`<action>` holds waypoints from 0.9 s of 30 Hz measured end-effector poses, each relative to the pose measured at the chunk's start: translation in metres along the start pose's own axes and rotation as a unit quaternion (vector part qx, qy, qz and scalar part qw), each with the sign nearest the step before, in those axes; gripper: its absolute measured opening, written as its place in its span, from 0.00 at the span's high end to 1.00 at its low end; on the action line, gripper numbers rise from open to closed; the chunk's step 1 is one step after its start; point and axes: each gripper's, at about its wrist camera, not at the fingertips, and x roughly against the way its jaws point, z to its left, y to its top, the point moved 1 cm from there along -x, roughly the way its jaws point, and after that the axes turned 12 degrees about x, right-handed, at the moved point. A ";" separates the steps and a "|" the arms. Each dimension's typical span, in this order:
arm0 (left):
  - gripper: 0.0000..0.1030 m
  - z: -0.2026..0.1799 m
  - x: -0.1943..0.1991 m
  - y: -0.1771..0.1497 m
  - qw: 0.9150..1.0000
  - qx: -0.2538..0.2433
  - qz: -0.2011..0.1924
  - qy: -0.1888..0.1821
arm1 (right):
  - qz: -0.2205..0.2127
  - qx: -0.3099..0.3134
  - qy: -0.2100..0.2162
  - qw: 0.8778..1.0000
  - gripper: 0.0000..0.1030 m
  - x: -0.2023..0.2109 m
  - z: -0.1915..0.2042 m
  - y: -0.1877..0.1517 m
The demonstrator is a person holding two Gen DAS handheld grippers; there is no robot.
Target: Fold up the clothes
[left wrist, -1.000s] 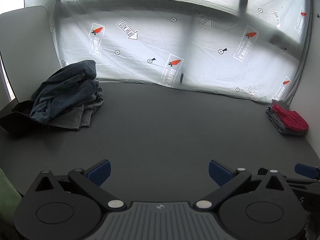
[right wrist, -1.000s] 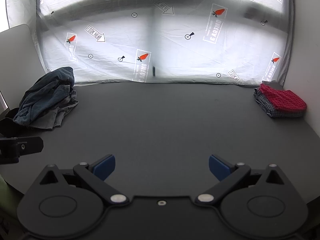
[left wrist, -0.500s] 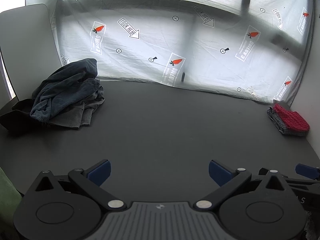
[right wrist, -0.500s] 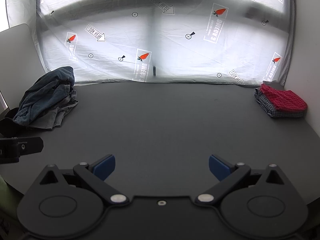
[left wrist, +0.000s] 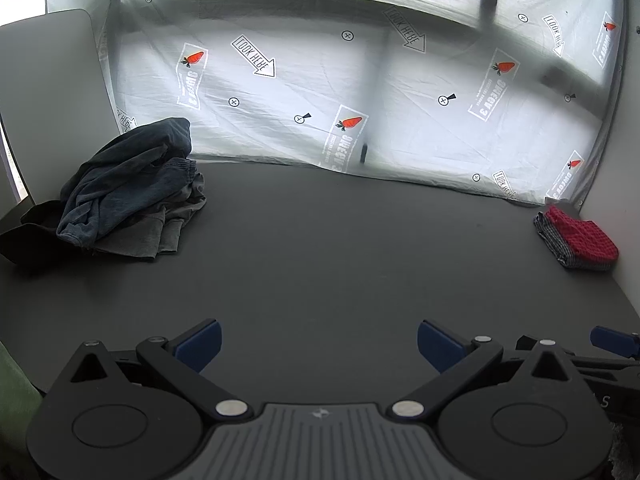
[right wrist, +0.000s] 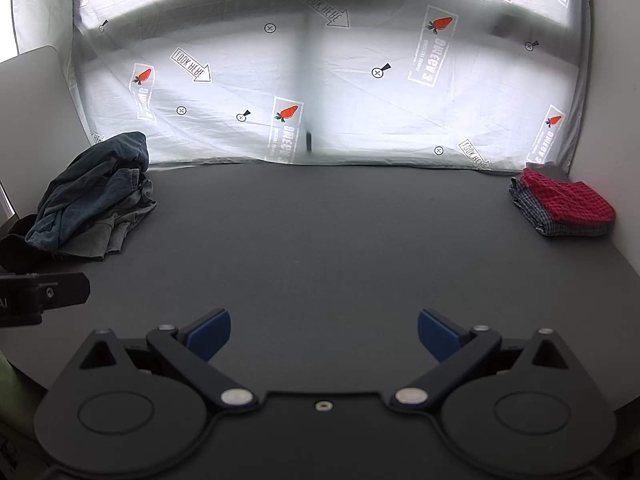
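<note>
A heap of crumpled dark clothes (left wrist: 128,192) (right wrist: 92,196), blue denim over grey and black pieces, lies at the far left of the dark table (left wrist: 320,248) (right wrist: 320,240). At the far right sits a small folded stack (left wrist: 576,240) (right wrist: 564,204), red checked cloth on top of a grey plaid piece. My left gripper (left wrist: 318,344) hovers open over the near table edge, nothing between its blue pads. My right gripper (right wrist: 324,334) is open too, empty, at the near edge. Both are well short of either pile.
A translucent plastic sheet (left wrist: 360,92) printed with carrots and arrows hangs behind the table. A pale panel (left wrist: 52,100) stands at the far left. Part of the other gripper shows at the right edge (left wrist: 612,340) and left edge (right wrist: 40,296). Green fabric (left wrist: 16,396) sits lower left.
Both views drift very slightly; the piles shift a little in frame. The fingers stay open and nothing on the table has moved.
</note>
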 end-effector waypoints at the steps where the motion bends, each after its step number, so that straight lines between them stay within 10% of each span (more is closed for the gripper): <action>1: 0.00 0.000 -0.001 0.002 1.000 0.001 0.001 0.000 | 0.000 0.000 0.000 1.000 0.02 -0.001 -0.001 0.000; 27: 0.00 -0.007 -0.009 0.011 1.000 -0.004 0.022 0.000 | 0.008 -0.006 0.005 1.000 0.02 -0.008 -0.010 -0.004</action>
